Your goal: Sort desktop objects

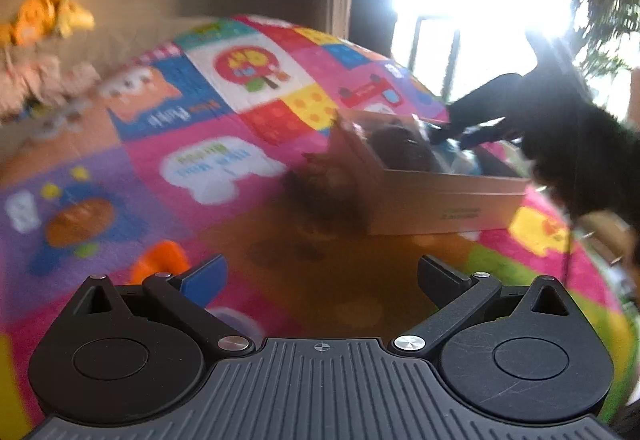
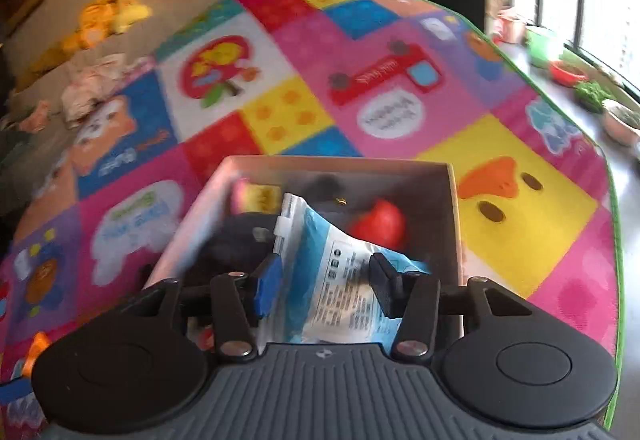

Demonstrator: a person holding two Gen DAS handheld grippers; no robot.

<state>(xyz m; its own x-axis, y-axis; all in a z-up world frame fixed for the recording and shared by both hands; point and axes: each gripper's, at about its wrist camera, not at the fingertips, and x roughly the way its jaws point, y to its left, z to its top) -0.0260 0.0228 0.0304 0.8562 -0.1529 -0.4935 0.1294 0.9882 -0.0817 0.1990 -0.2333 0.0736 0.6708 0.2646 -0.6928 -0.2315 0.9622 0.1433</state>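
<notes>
An open cardboard box (image 2: 452, 208) sits on a colourful play mat. It holds a red ball (image 2: 378, 224), a dark object (image 2: 236, 236) and a yellow item (image 2: 262, 198). My right gripper (image 2: 325, 286) hangs over the box's near end, shut on a blue and white packet (image 2: 332, 272) that reaches down into the box. In the left wrist view the same box (image 1: 440, 208) lies ahead to the right, with the right gripper a dark shape over it. My left gripper (image 1: 322, 276) is open wide and holds nothing. A blurred brown object (image 1: 320, 192) lies ahead of it beside the box.
An orange toy (image 1: 160, 260) lies by the left finger, also low at the left as the orange toy (image 2: 36, 352). Yellow plush toys (image 2: 108, 12) and cloths lie beyond the mat's far left. Bowls and plants (image 2: 560, 68) line the window side past the mat's green edge.
</notes>
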